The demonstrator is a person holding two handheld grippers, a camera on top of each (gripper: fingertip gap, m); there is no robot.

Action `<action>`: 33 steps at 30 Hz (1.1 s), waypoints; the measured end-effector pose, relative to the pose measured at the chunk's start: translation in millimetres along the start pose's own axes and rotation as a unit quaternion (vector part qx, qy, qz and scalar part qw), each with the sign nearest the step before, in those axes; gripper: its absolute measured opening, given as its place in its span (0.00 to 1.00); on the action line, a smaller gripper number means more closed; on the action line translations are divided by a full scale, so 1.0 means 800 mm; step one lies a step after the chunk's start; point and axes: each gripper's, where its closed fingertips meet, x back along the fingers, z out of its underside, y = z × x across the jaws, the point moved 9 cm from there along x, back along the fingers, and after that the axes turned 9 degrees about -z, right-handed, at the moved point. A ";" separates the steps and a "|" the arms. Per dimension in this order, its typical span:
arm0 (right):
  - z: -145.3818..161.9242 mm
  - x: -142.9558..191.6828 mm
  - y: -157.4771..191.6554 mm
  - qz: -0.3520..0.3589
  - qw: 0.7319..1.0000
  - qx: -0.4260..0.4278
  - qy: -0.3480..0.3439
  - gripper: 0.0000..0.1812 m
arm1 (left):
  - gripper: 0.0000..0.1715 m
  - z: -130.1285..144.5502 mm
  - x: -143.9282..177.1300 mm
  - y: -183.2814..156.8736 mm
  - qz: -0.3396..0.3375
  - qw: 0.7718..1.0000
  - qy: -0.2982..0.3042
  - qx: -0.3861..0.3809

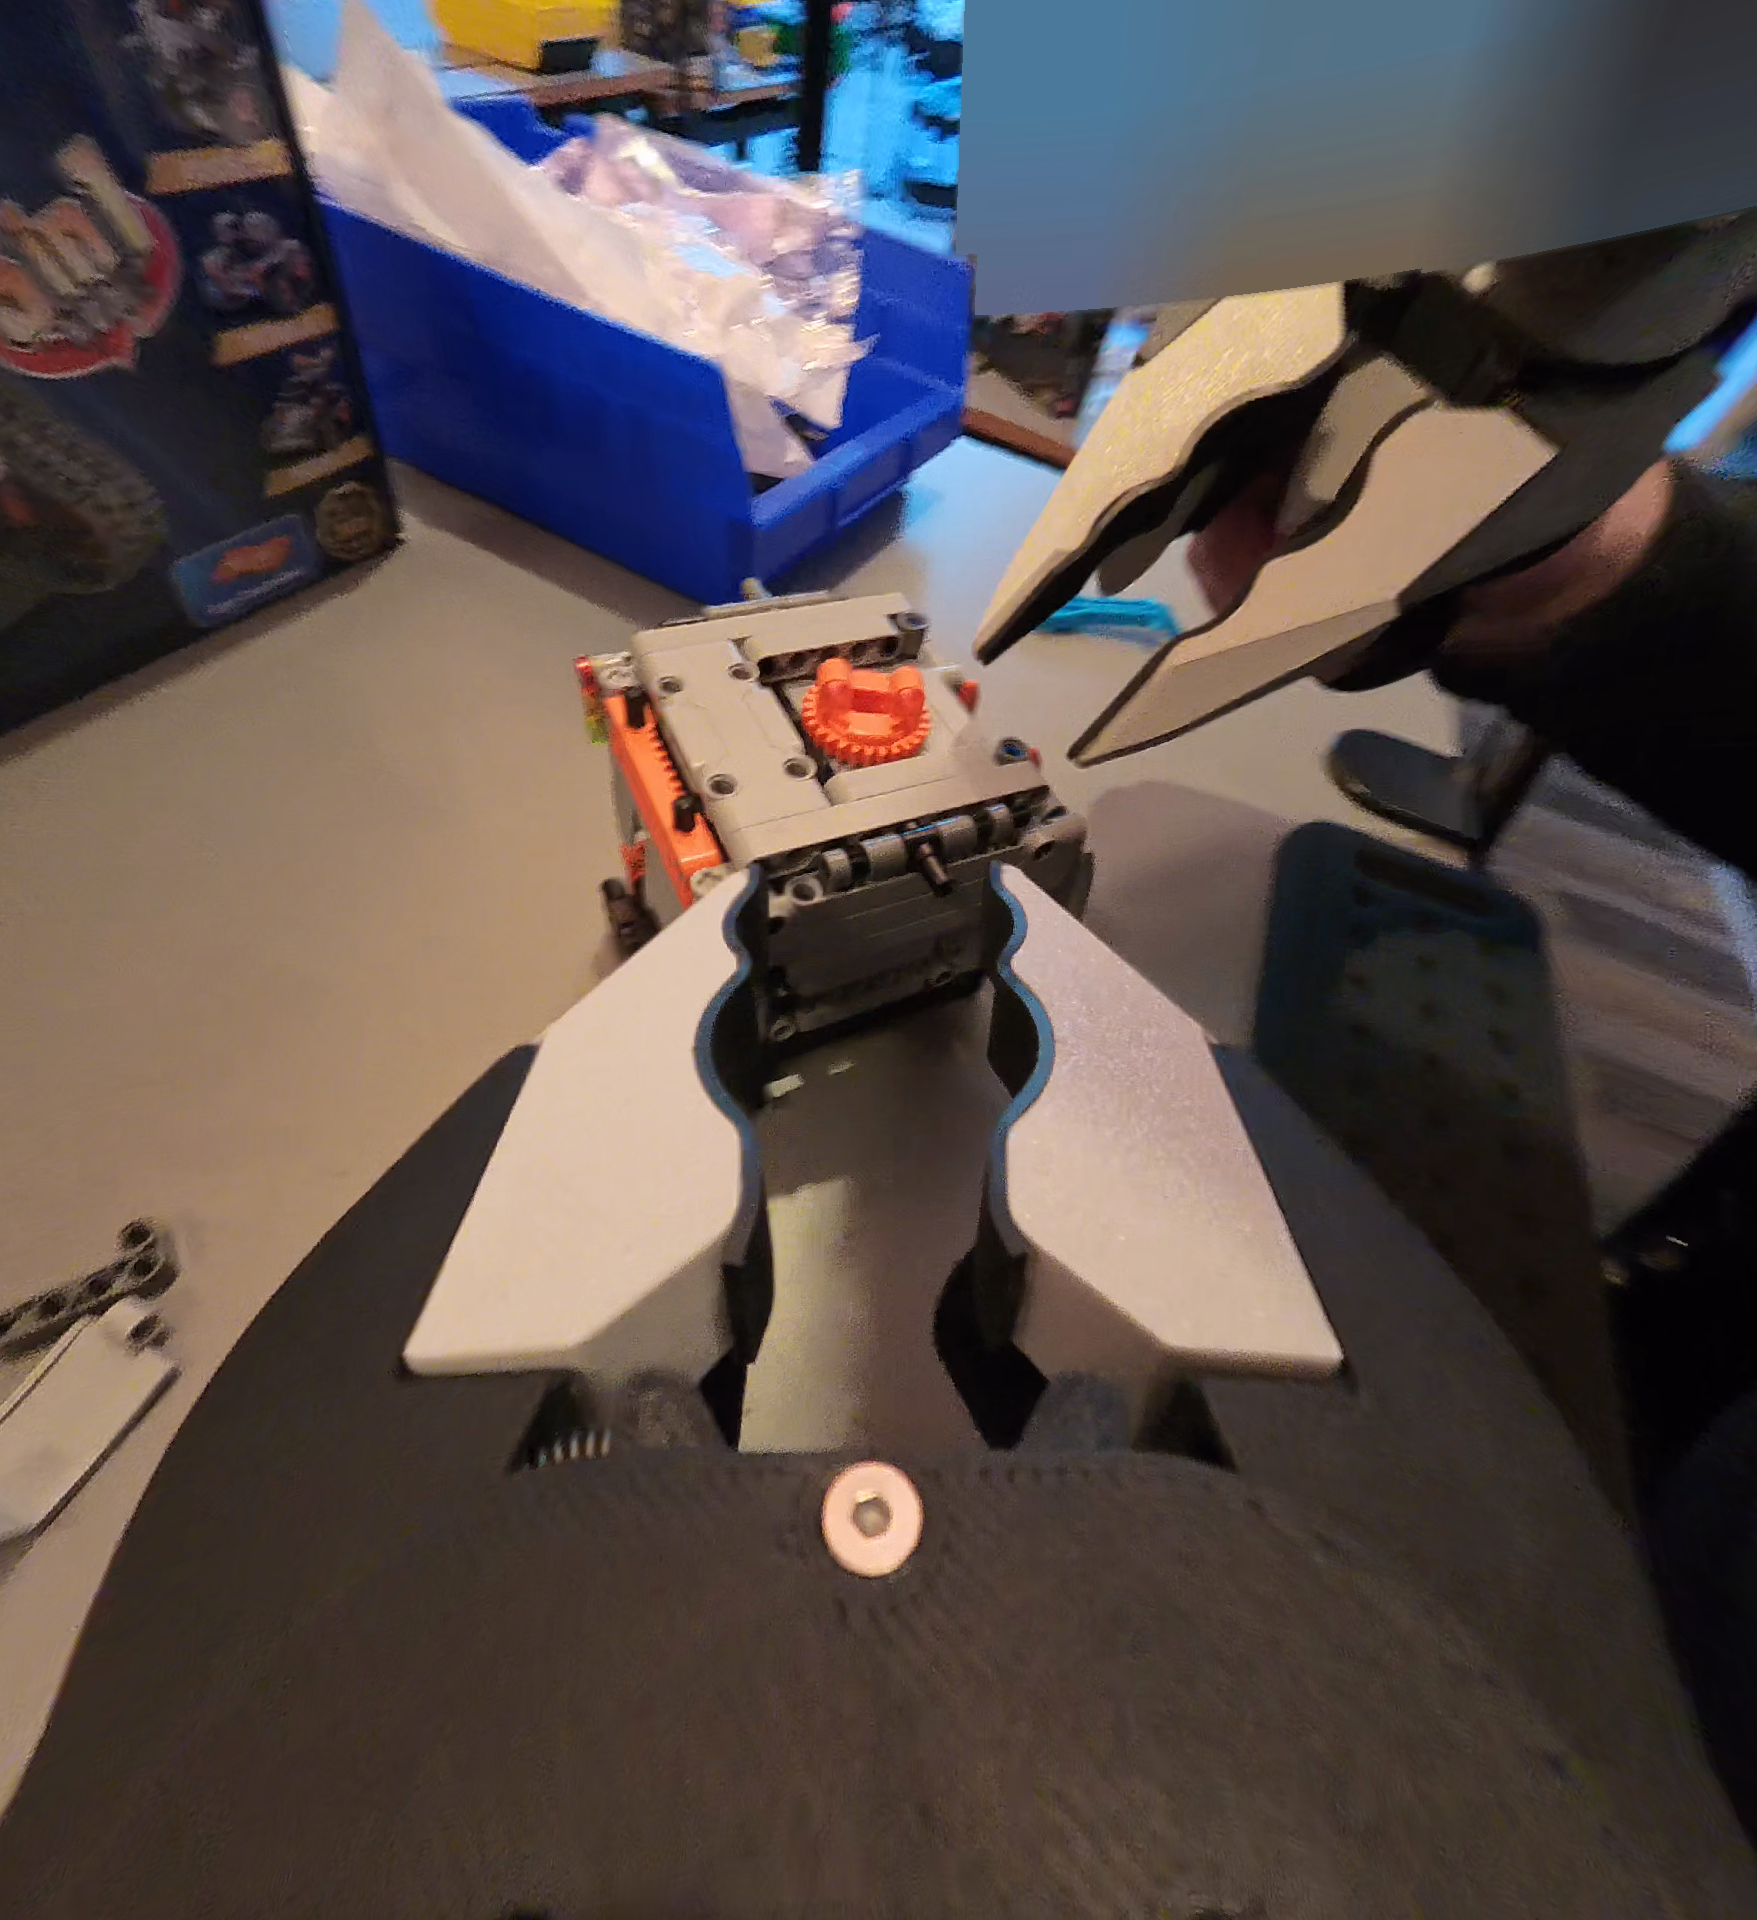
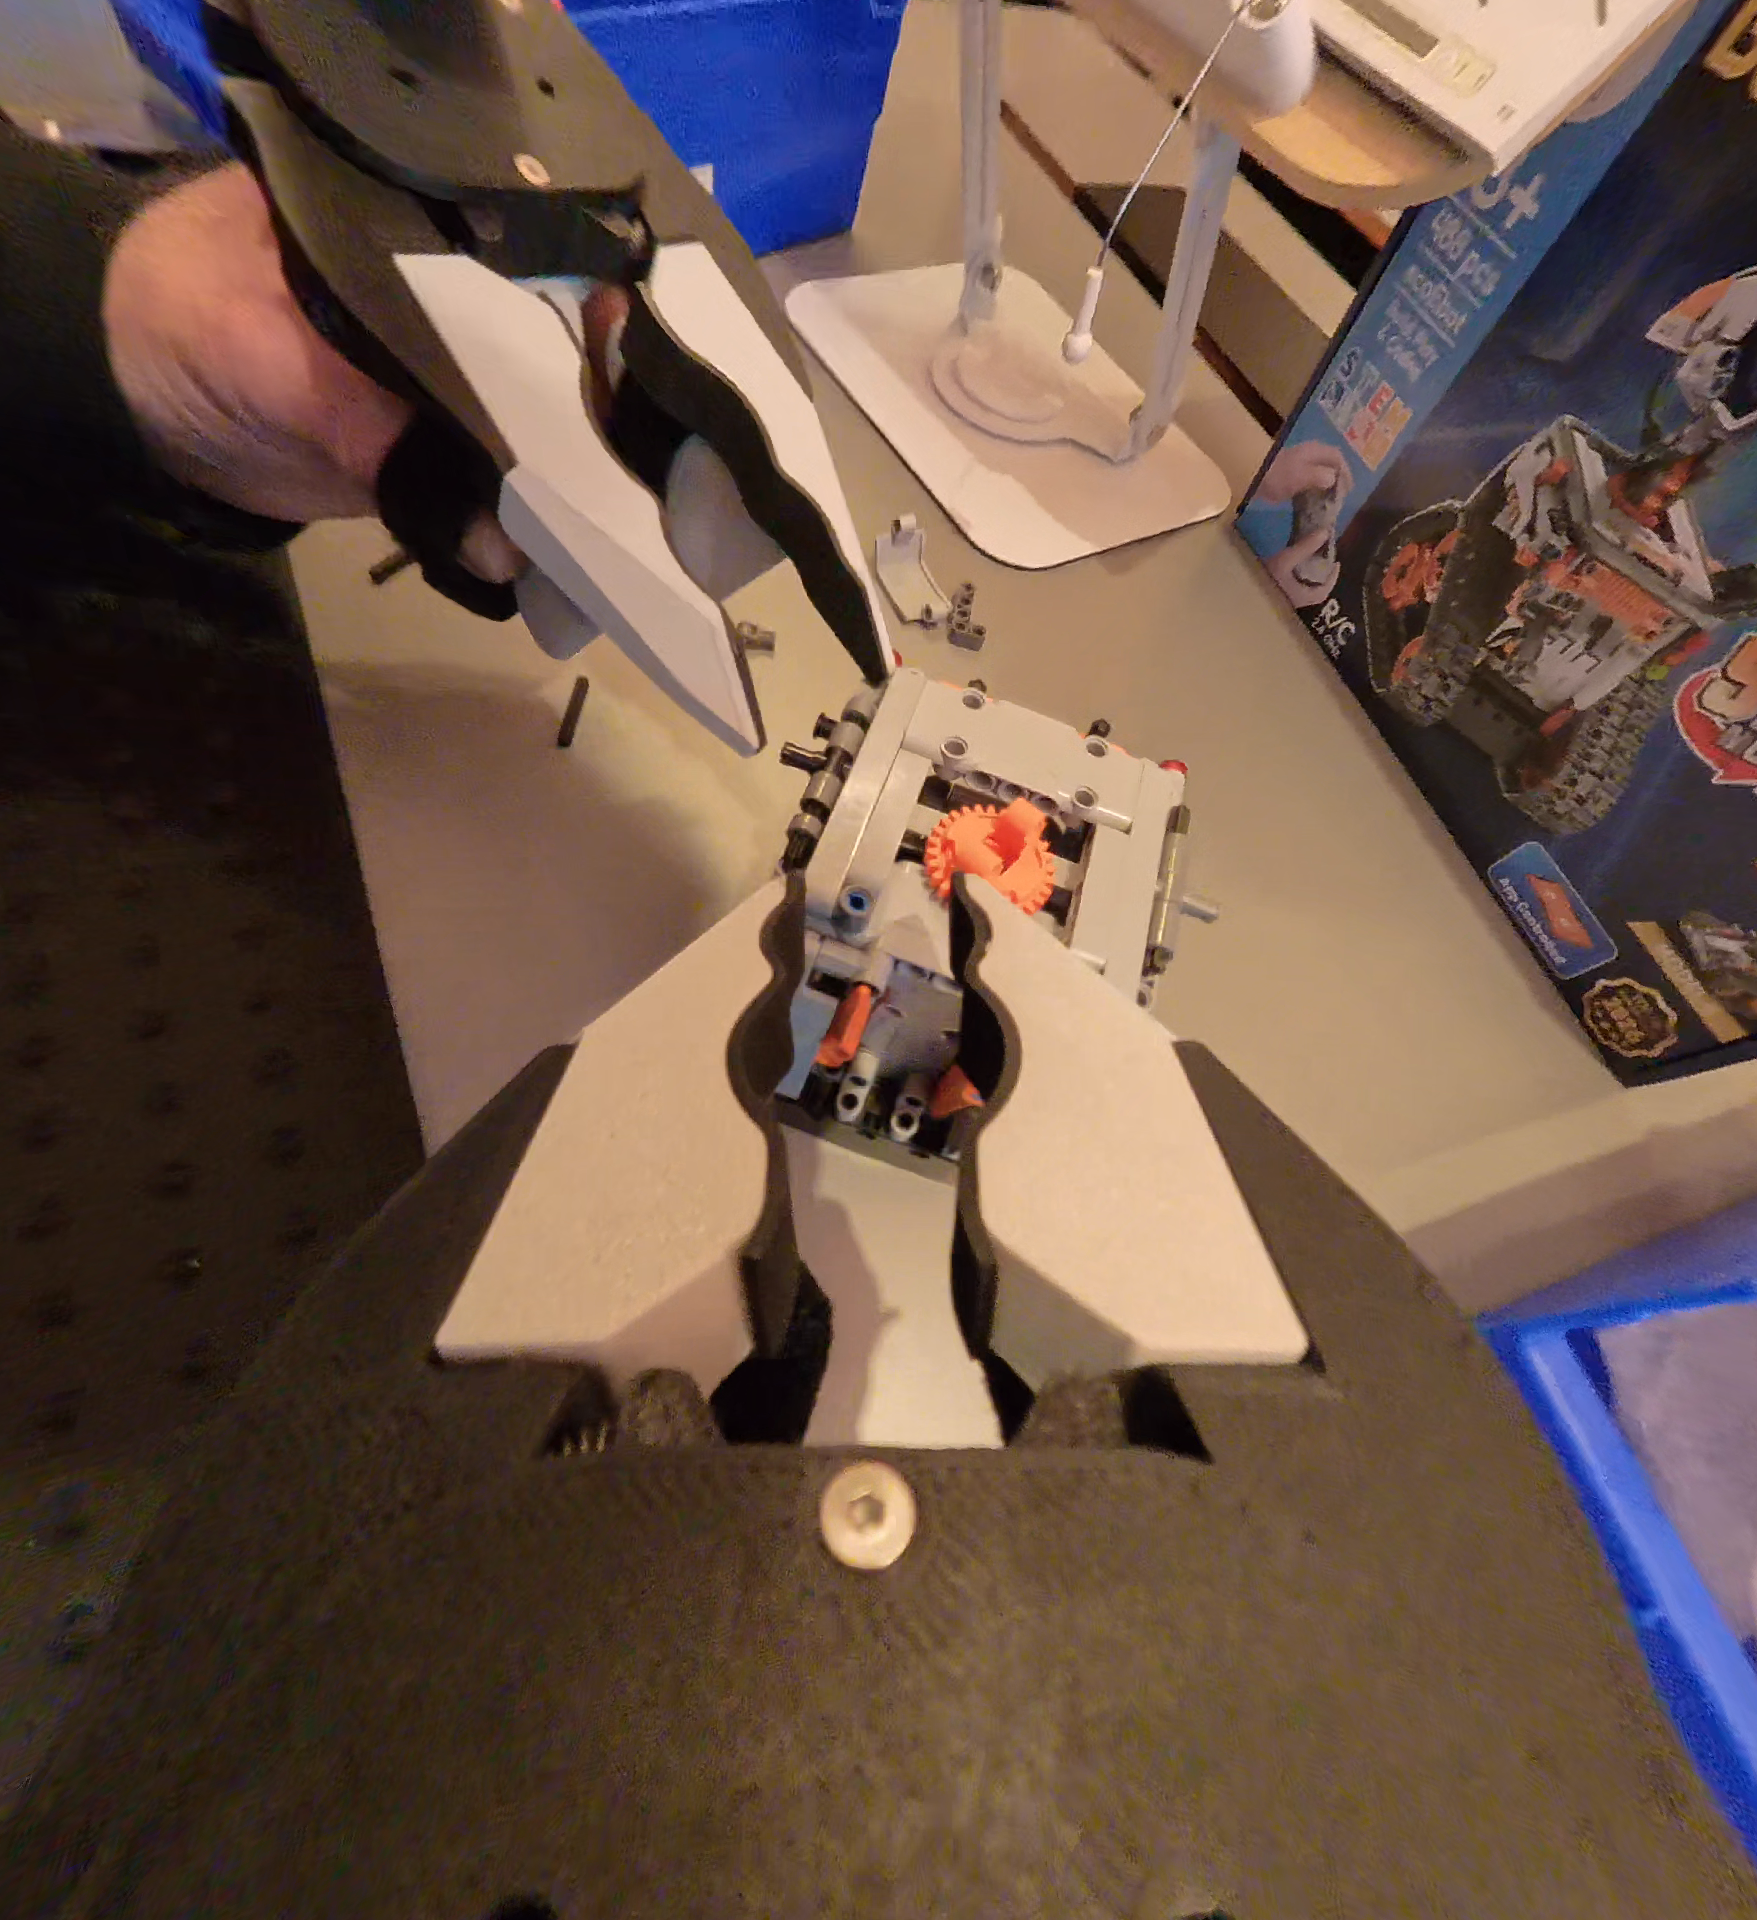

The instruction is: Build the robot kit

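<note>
A grey brick model (image 1: 718, 727) with orange side parts stands on the grey table; an orange gear (image 1: 863, 712) sits in its top. My left gripper (image 1: 879, 904) has its two fingertips pressed on either side of the model's near end. My right gripper (image 1: 1025, 701) is open and empty, held by a hand, with its tips just right of the model's top corner. In the right wrist view the right gripper (image 2: 874, 888) hovers over the model (image 2: 999, 748); its right tip is next to the gear (image 2: 1004, 847). The left gripper (image 2: 817, 712) meets the model's far-left edge.
A blue bin (image 1: 583, 436) with plastic bags stands behind the model. A dark toy box (image 1: 126, 312) stands at the left, also shown in the right wrist view (image 2: 1580, 623). A white stand base (image 2: 1009, 416), loose parts (image 1: 74, 1299) (image 2: 941, 597), a black pin (image 2: 573, 712) and a dark chair (image 1: 1404, 1039) are nearby.
</note>
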 end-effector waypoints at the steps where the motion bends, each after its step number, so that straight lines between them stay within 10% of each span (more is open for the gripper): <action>1: -0.002 -0.002 -0.003 -0.008 1.000 0.004 0.005 0.13 | 0.22 0.000 -0.001 -0.004 -0.024 1.000 0.006 -0.007; 19: -0.015 -0.017 -0.019 -0.040 0.997 -0.060 -0.003 0.04 | 0.33 -0.002 -0.013 -0.045 -0.132 0.991 0.015 -0.001; 33: -0.012 -0.036 -0.033 -0.057 0.992 -0.109 0.002 0.04 | 0.22 -0.009 -0.018 -0.007 -0.125 0.990 0.033 -0.057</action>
